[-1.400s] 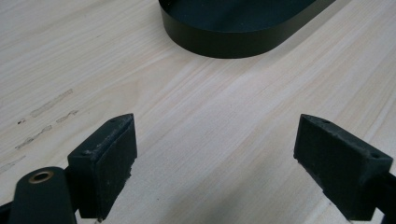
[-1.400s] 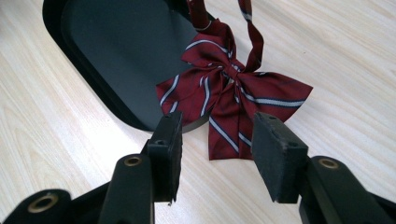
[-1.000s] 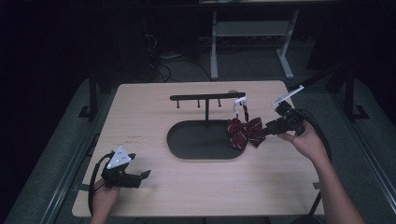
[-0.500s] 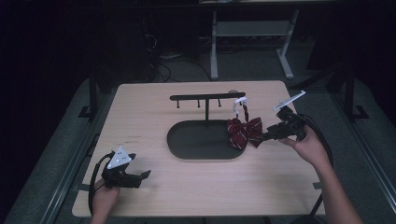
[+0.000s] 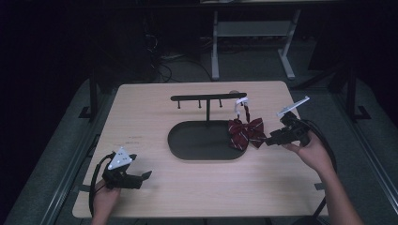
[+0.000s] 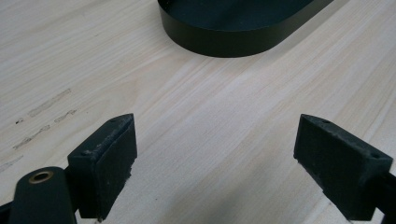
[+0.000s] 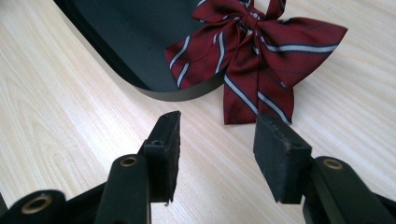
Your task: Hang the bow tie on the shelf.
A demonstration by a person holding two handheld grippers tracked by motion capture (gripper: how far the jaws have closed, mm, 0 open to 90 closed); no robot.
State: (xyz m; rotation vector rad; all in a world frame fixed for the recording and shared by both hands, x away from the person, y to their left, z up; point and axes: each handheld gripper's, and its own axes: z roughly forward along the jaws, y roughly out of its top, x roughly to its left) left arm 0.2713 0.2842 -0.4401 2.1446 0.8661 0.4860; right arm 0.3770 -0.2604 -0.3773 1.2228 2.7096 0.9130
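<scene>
- The left gripper [image 5: 143, 175] rests near the front left corner of the table [image 5: 141, 101], held in a hand, and its jaws are spread wide with nothing but bare wood between them
- I think it is parked there so it stays out of the way while the other hand works
- In the middle of the table stands one black rack: a flat oval base [image 5: 197, 140], a thin post, and a bar [image 5: 206, 97] across the top with little pegs under it
- One dark red bow tie [image 5: 247, 132] with pale stripes hangs by its strap from the right end of the bar
- The bow hangs low, over the right end of the base; in the right gripper view it partly covers the rim and the wood beside it [image 7: 254, 51]
- It looks like it was hung there so it can be kept neat, like on a coat hook
- The right gripper [image 5: 268, 140] is held near the right edge of the table, pointing at the bow and just beside it
- Its jaws are partly spread and pinch nothing; the bow sits just past their tips, not between the pads [image 7: 279, 154]
- My guess is the hand is either letting the bow be or lining up to take it
- Count: two grippers, one rack, one bow tie, one table
</scene>
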